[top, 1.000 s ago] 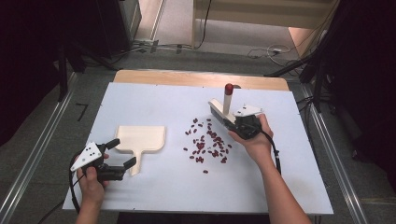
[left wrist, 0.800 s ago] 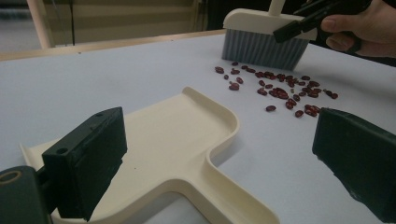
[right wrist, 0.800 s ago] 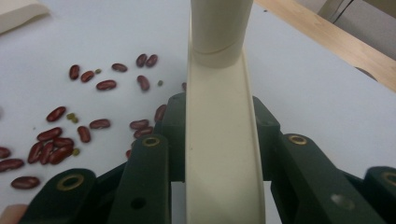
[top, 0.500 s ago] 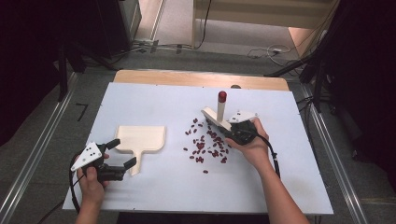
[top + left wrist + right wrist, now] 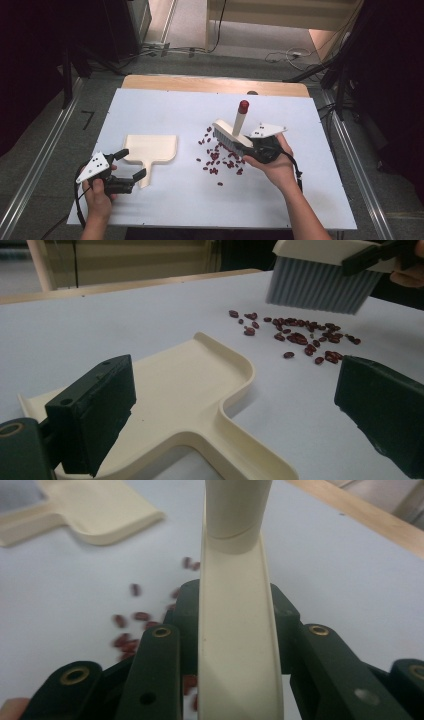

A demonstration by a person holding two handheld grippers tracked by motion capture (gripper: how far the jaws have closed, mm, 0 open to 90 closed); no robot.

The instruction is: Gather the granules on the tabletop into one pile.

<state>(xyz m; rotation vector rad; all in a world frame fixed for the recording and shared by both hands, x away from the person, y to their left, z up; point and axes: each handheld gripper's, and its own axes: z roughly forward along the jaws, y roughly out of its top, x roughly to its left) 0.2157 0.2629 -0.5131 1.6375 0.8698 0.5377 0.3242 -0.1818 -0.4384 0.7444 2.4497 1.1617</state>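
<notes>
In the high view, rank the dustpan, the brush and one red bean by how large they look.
1. dustpan: largest, flat on the white table.
2. brush: looks smaller, but it is held tilted above the table in the right gripper, so this gap is unsure.
3. red bean: by far the smallest.

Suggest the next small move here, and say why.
Probably close the left gripper on the dustpan handle: its jaws stand open on either side of it, not gripping. The right gripper already clamps the brush, bristles above the scattered beans, so sweeping needs the pan steadied first.
</notes>
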